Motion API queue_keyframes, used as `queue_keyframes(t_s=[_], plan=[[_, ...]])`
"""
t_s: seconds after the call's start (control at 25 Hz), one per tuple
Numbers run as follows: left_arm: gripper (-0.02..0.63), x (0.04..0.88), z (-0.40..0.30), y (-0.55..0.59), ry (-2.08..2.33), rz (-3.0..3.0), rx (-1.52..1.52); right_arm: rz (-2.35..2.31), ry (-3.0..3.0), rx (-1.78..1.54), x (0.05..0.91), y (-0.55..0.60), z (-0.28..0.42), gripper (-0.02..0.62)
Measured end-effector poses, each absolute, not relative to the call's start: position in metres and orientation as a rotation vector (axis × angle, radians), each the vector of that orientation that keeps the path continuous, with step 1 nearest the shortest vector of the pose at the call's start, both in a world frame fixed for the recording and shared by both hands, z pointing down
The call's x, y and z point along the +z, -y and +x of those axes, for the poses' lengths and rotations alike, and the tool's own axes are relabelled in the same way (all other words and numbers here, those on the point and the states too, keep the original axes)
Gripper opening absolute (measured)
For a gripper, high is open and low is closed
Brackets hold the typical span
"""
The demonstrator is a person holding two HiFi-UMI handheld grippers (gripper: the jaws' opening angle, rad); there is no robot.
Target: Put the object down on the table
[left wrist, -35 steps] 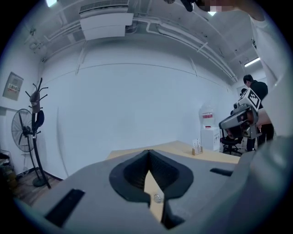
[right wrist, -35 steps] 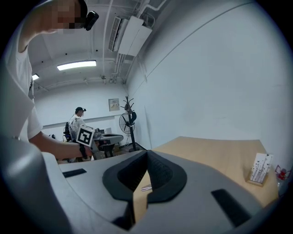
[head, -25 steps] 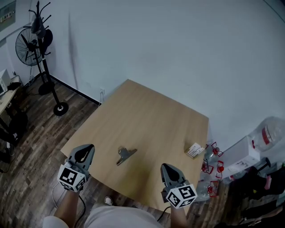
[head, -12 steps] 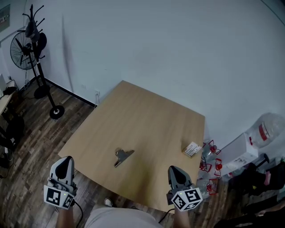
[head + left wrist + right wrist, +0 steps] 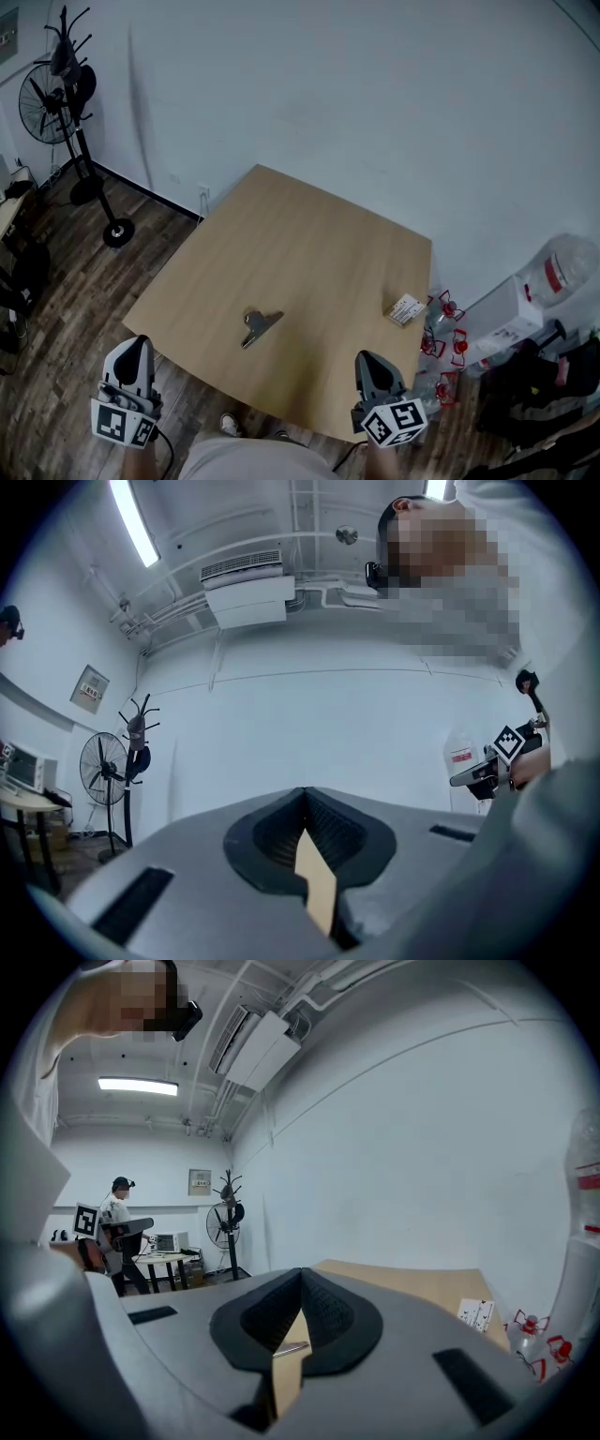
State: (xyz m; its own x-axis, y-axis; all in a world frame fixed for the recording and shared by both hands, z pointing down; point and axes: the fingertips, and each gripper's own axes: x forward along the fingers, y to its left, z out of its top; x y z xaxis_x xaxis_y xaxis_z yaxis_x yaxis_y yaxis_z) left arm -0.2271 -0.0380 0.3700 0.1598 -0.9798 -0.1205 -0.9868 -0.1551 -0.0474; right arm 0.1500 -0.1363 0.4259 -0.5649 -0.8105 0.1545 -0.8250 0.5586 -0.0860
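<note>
A metal binder clip [image 5: 257, 325] lies flat on the wooden table [image 5: 309, 234], near its front edge. My left gripper [image 5: 139, 345] is held off the table's front left corner, over the floor, well left of the clip. Its jaws are shut with nothing in them, as the left gripper view [image 5: 305, 803] also shows. At the front right edge my right gripper [image 5: 368, 360] is shut and empty too. In the right gripper view [image 5: 302, 1283] a sliver of the clip [image 5: 291, 1347] shows through the slit below the shut tips.
A small white card box [image 5: 406, 310] lies at the table's right edge. Red-capped bottles [image 5: 441, 339] and a large water jug [image 5: 562, 272] stand on the floor to the right. A fan and coat stand [image 5: 58, 89] are far left. A person [image 5: 117, 1215] stands by a distant desk.
My left gripper has drawn back and left, from over the table's front left edge to over the floor. The right gripper shifted only slightly. The clip stays put.
</note>
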Motion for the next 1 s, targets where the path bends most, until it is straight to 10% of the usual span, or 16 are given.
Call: queue_keyframes(t_s=[1.0], plan=[[0.008,0.374,-0.244,0.024,-1.981,-2.282,0.107,1.440,2.719,0.081,0.413,0.135,0.121,-0.003]])
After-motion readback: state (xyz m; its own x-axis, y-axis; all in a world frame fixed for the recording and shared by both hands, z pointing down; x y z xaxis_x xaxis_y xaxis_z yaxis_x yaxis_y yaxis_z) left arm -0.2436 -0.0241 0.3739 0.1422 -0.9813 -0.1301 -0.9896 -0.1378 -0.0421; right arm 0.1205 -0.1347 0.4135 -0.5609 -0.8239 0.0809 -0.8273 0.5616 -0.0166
